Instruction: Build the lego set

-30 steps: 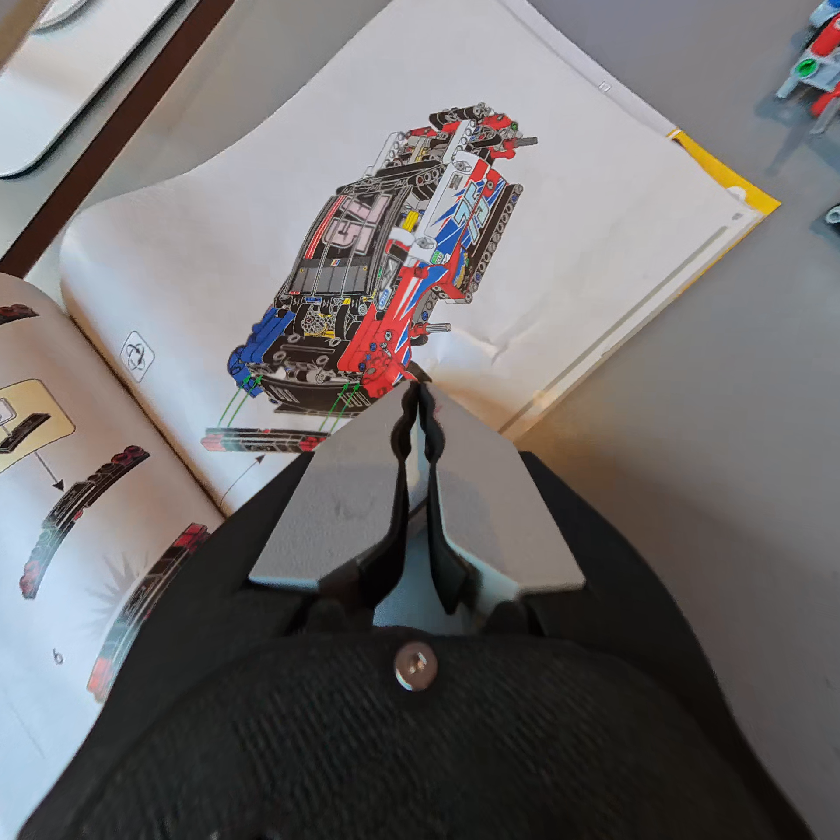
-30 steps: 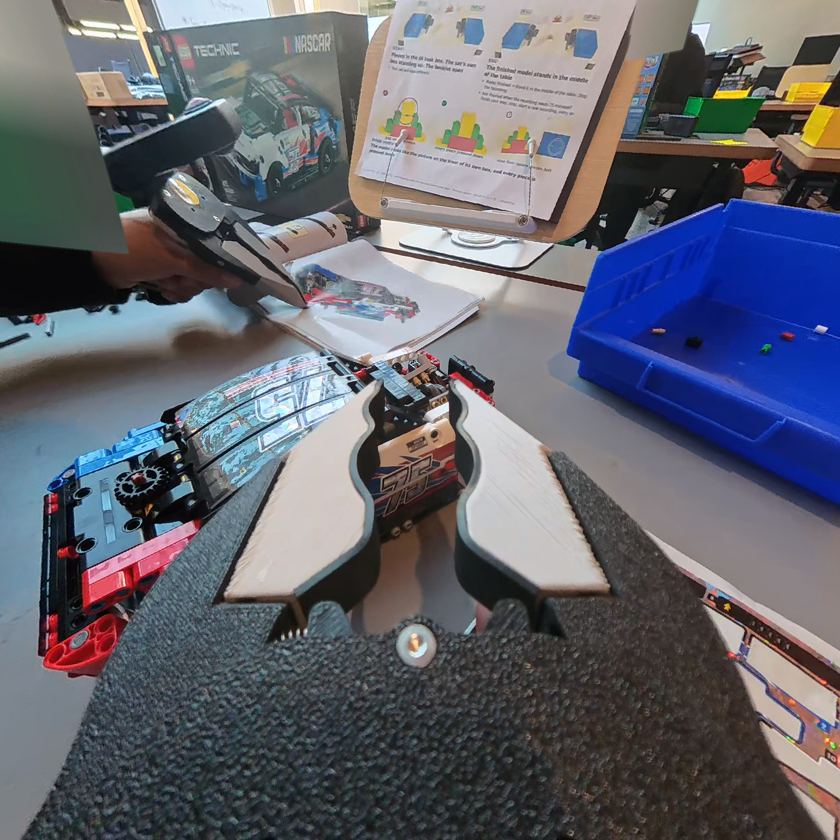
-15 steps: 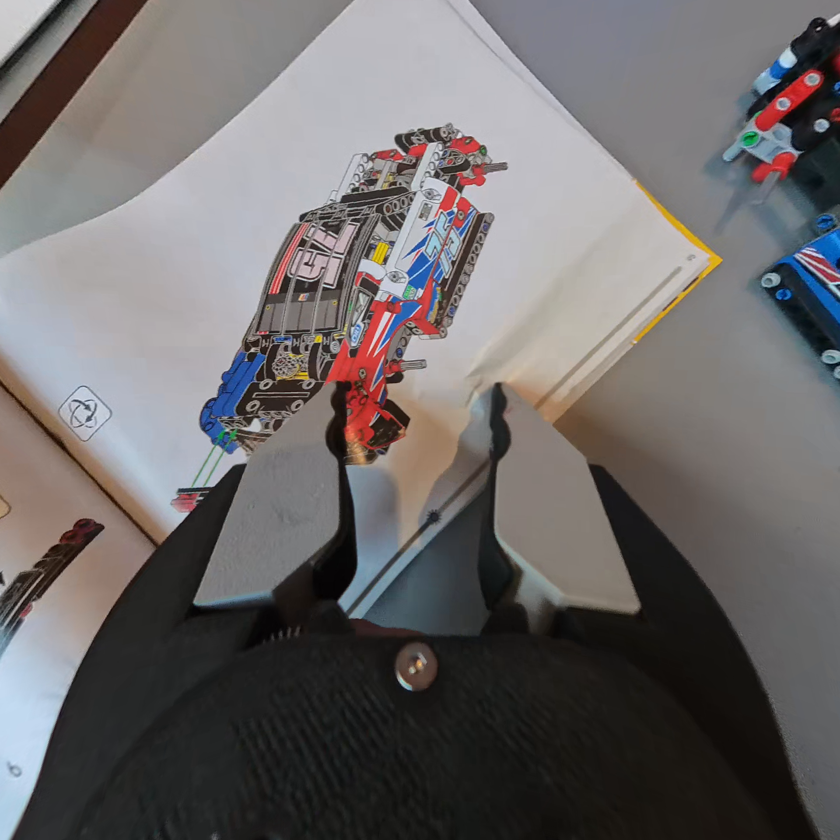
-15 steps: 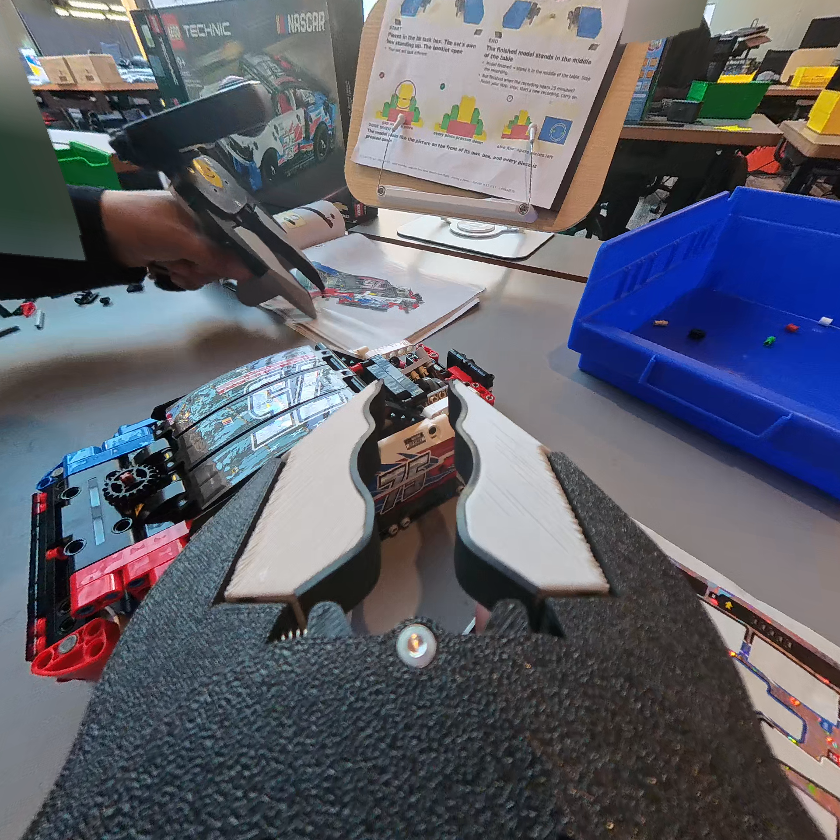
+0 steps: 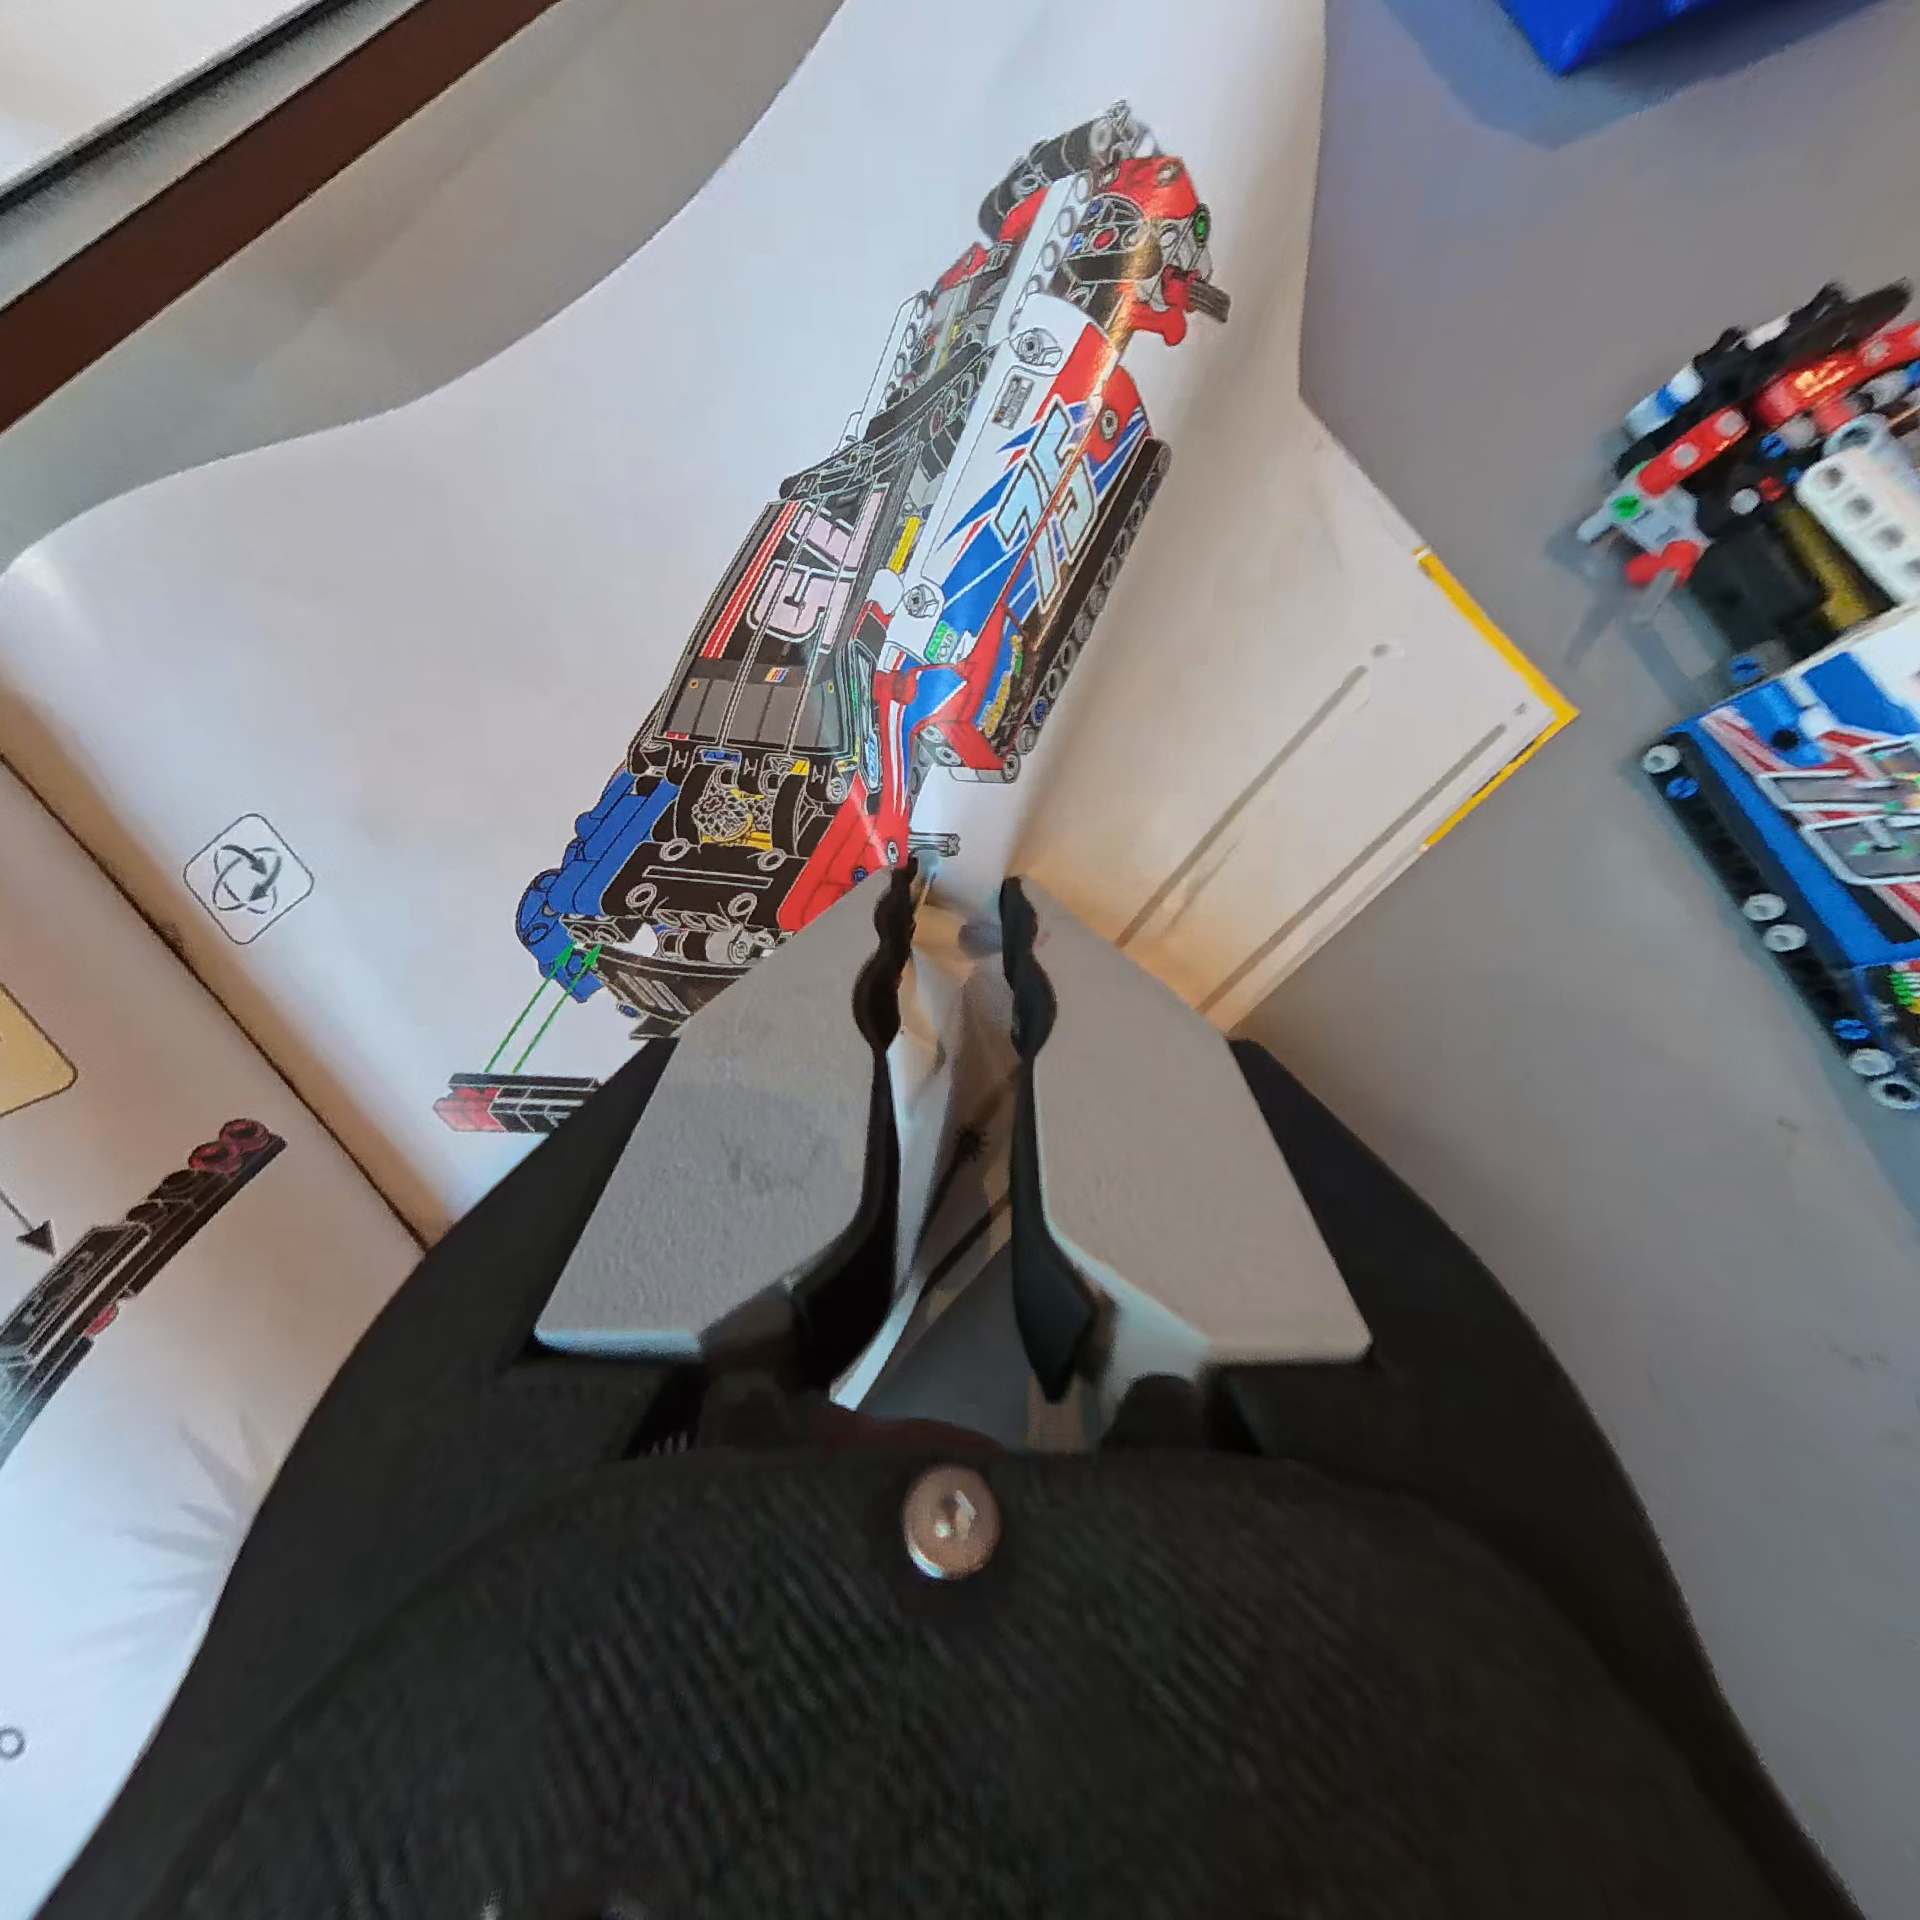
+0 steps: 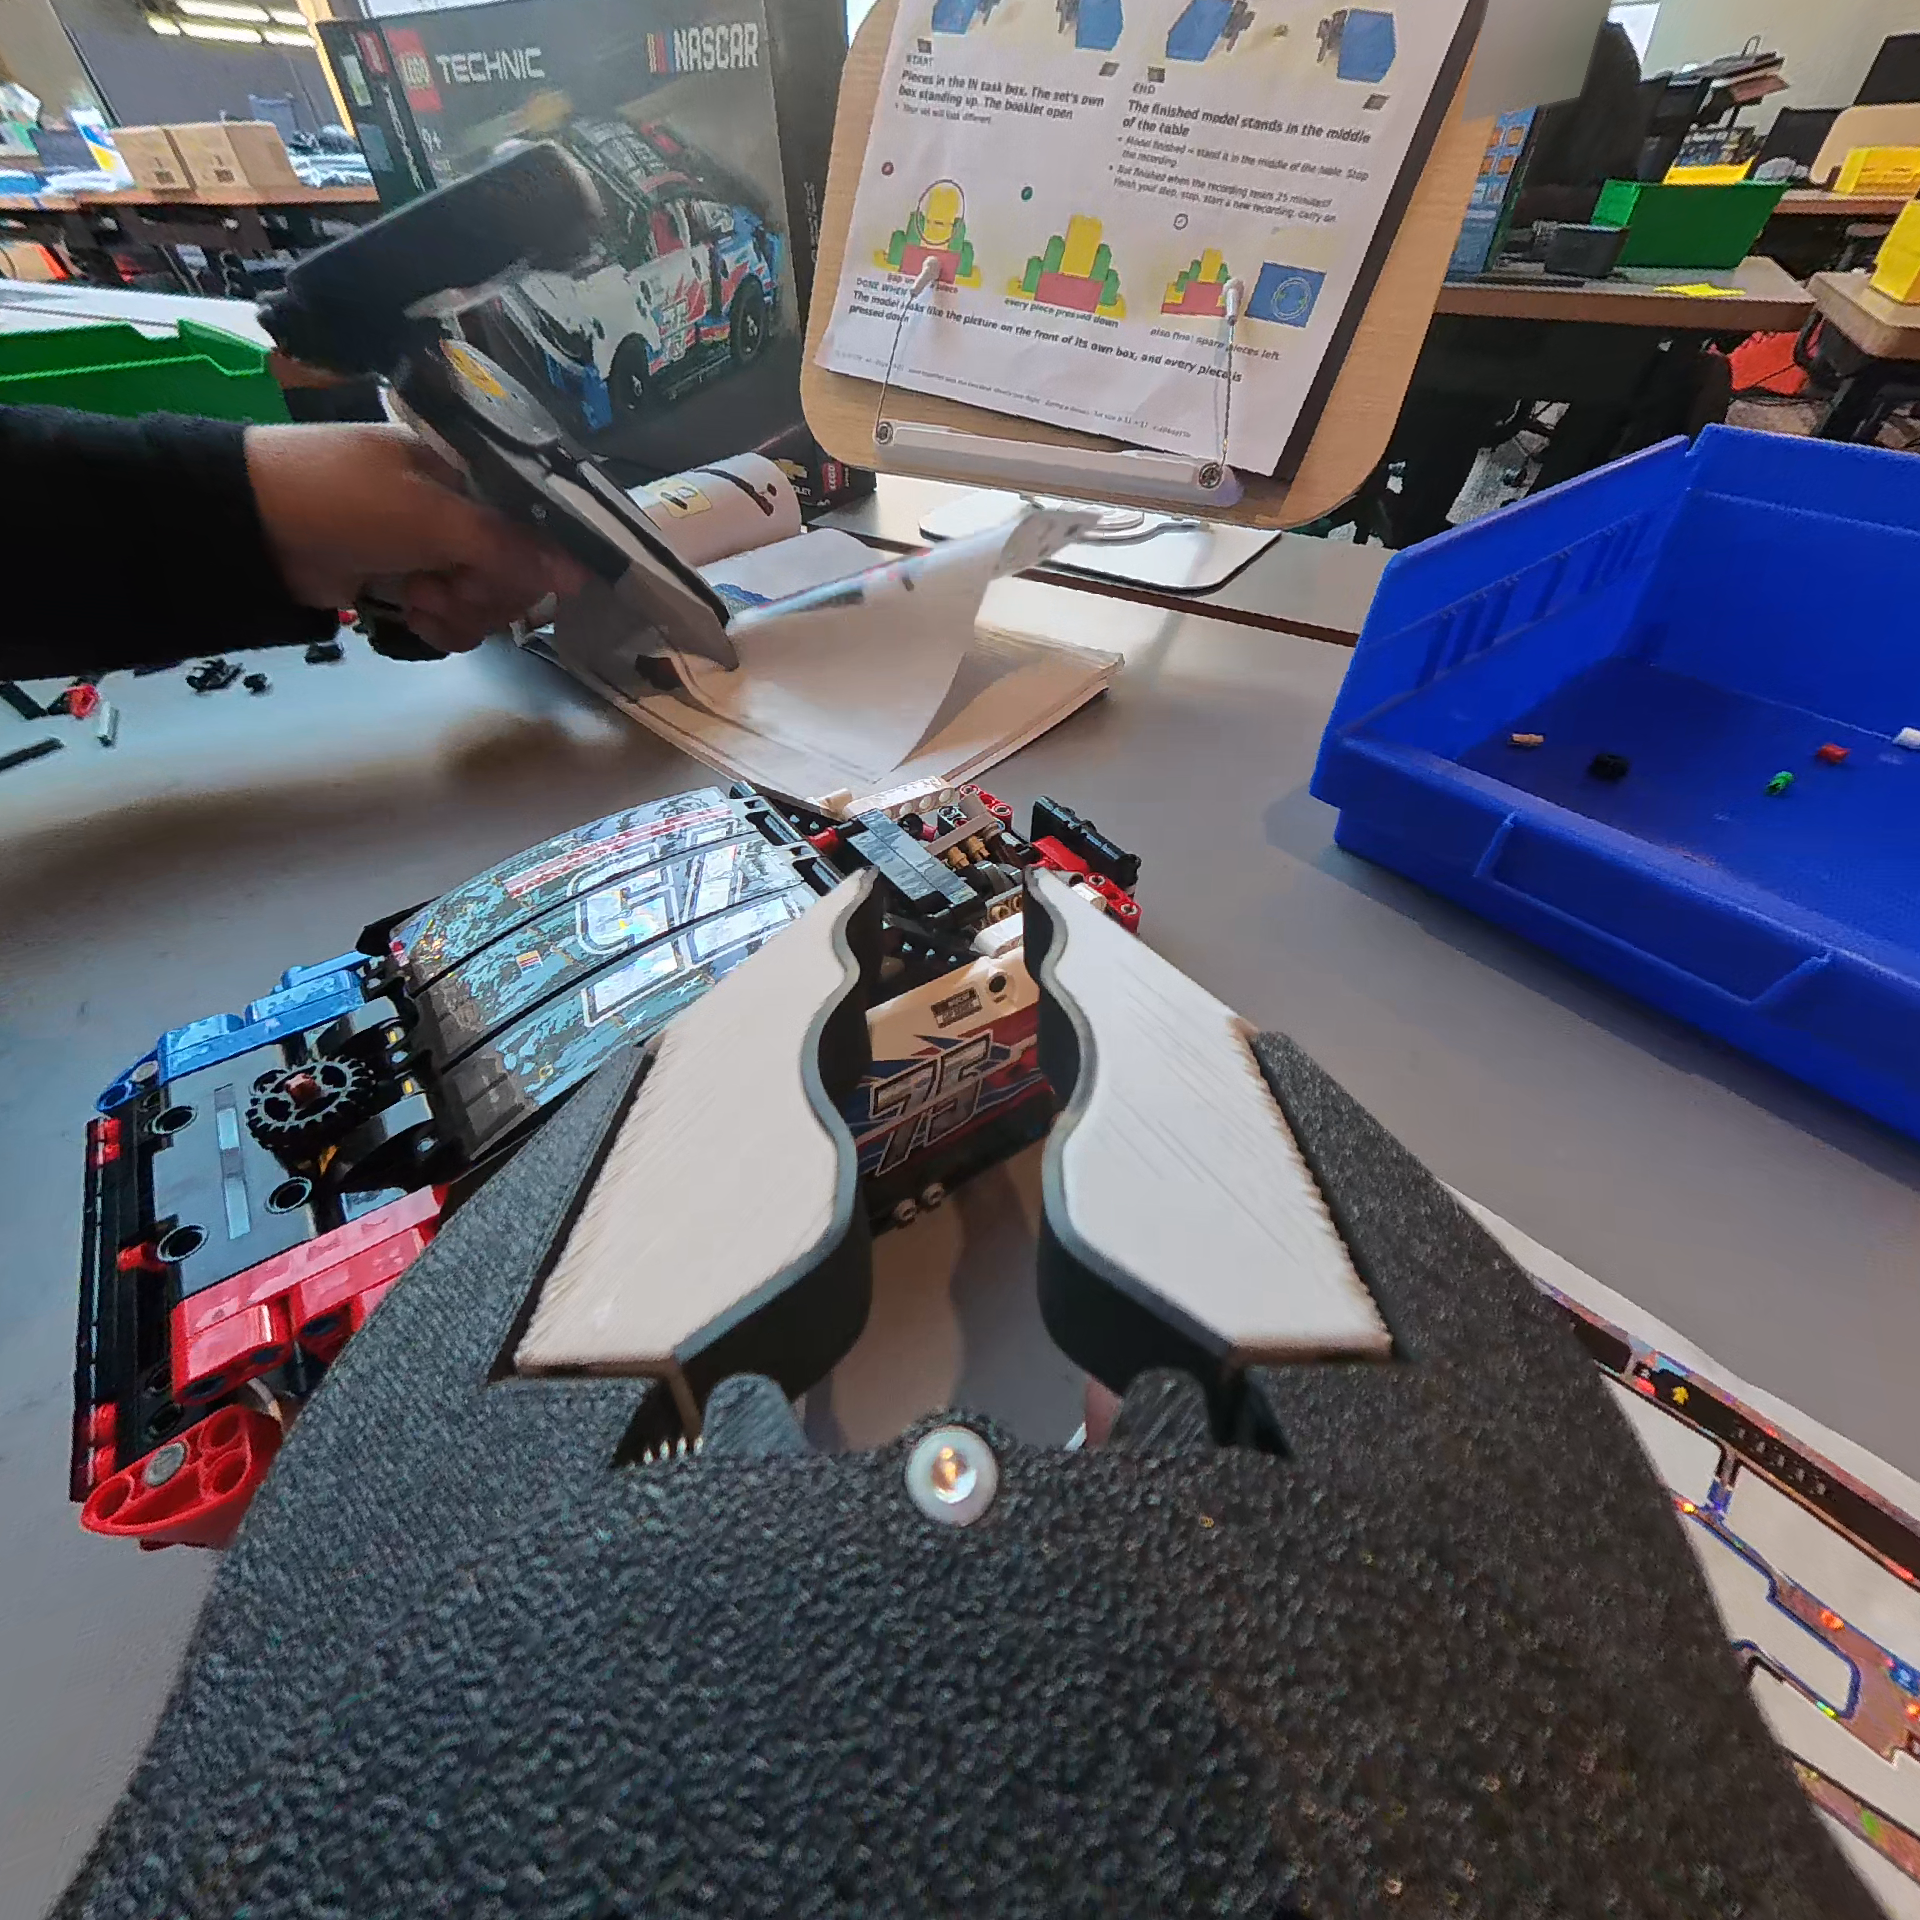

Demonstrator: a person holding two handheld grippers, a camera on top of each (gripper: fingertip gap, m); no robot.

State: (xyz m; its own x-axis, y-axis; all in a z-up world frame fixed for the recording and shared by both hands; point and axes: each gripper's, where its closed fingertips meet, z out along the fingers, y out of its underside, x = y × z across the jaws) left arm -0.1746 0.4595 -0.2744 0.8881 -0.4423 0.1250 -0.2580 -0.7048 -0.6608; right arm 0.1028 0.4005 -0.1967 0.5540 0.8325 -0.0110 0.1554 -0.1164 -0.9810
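STEP: page turn, not building | left gripper (image 5: 956, 904): jaws narrowly apart around lifted booklet page (image 5: 1195, 665), grip uncertain | right gripper (image 6: 945, 904): jaws part-open, straddling car model (image 6: 582, 935), centre frame, contact unclear | NEXT: carry page over.

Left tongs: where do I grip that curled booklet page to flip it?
Pinch its free outer edge, coming from the car side. The page arches up off the booklet there, leaving room for a finger beneath; near the spine it stays down. The left tongs sit at that edge.
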